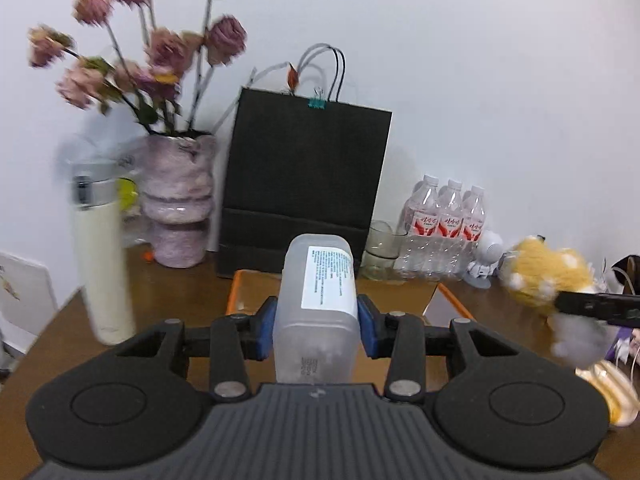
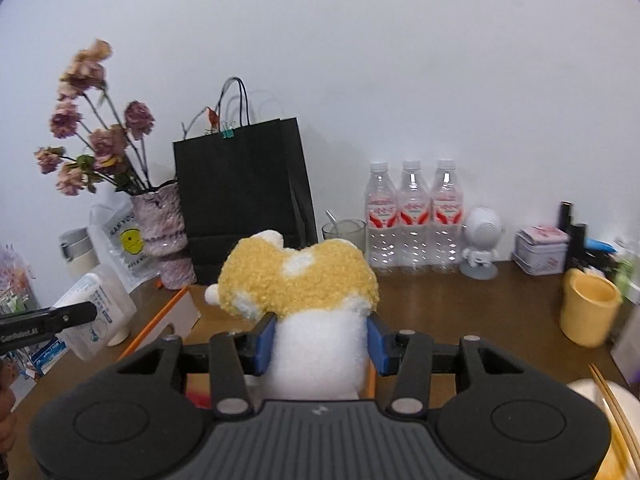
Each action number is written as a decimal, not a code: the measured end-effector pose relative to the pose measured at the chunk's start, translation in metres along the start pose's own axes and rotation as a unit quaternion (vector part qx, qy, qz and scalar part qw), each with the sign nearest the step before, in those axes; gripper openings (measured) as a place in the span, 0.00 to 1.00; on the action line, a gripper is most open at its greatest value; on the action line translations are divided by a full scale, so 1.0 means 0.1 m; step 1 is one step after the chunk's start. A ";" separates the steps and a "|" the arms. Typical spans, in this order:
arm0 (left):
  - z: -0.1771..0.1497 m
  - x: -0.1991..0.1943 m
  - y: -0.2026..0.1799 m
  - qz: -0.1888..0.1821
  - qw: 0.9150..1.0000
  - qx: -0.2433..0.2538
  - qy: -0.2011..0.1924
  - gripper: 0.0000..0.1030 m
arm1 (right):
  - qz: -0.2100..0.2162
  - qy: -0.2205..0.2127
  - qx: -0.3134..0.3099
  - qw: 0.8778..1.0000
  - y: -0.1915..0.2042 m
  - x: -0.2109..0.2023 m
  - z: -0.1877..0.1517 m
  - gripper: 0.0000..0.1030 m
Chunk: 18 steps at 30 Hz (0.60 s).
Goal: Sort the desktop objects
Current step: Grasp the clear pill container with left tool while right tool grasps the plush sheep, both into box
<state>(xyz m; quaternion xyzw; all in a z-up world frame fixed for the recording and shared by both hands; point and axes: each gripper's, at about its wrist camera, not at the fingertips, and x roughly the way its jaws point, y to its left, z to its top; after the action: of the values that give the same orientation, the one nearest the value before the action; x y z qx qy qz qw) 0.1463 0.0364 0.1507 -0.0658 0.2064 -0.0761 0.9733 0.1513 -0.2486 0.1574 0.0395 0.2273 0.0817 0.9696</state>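
The brown desk [image 2: 460,300] keeps its standing clutter pushed to the back against the wall, which leaves the front free for sorting: a black paper bag [image 1: 308,176] stands upright between a pink vase of dried flowers [image 1: 178,200] and three water bottles [image 2: 414,216], while an orange-edged box [image 1: 256,288] lies just in front of the bag, probably the bin for sorted things. Both hands carry an item clear of the desktop, likely so each can travel over the clutter without snagging. The right gripper [image 2: 320,340] has its blue pads closed partway onto the white body of a yellow-and-white plush toy [image 2: 304,280], the soft filling squeezed between them. The left gripper [image 1: 316,332] is likewise clamped at a middling width on a translucent plastic bottle [image 1: 320,304], held across its flat sides with the label facing up, so it cannot roll in the grip.
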 end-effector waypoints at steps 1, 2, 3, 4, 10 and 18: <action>0.05 0.12 -0.01 -0.002 1.000 0.004 0.001 0.40 | -0.002 0.007 -0.007 1.000 0.01 0.17 0.07 0.44; 0.10 0.27 -0.01 0.007 1.000 0.010 0.001 0.40 | -0.002 0.014 -0.014 1.000 0.02 0.32 0.14 0.44; 0.13 0.42 -0.01 0.015 1.000 0.018 0.007 0.40 | -0.001 0.023 -0.020 1.000 0.03 0.48 0.20 0.44; 0.14 0.57 0.00 0.021 0.999 0.022 0.015 0.40 | -0.001 0.032 -0.026 0.999 0.02 0.65 0.24 0.44; -0.02 1.58 0.17 0.058 0.992 0.039 0.106 0.40 | 0.002 0.122 -0.046 0.991 -0.01 1.73 0.23 0.44; -0.21 2.06 0.36 0.100 0.982 0.062 0.145 0.40 | -0.035 0.193 -0.122 0.973 0.15 2.41 -0.02 0.44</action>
<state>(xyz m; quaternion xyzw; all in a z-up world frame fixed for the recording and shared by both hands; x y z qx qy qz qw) 0.3279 0.0335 0.0453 0.0275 0.3460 -0.0001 0.9378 0.3612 -0.1913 0.0523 -0.1033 0.4001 0.0809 0.9070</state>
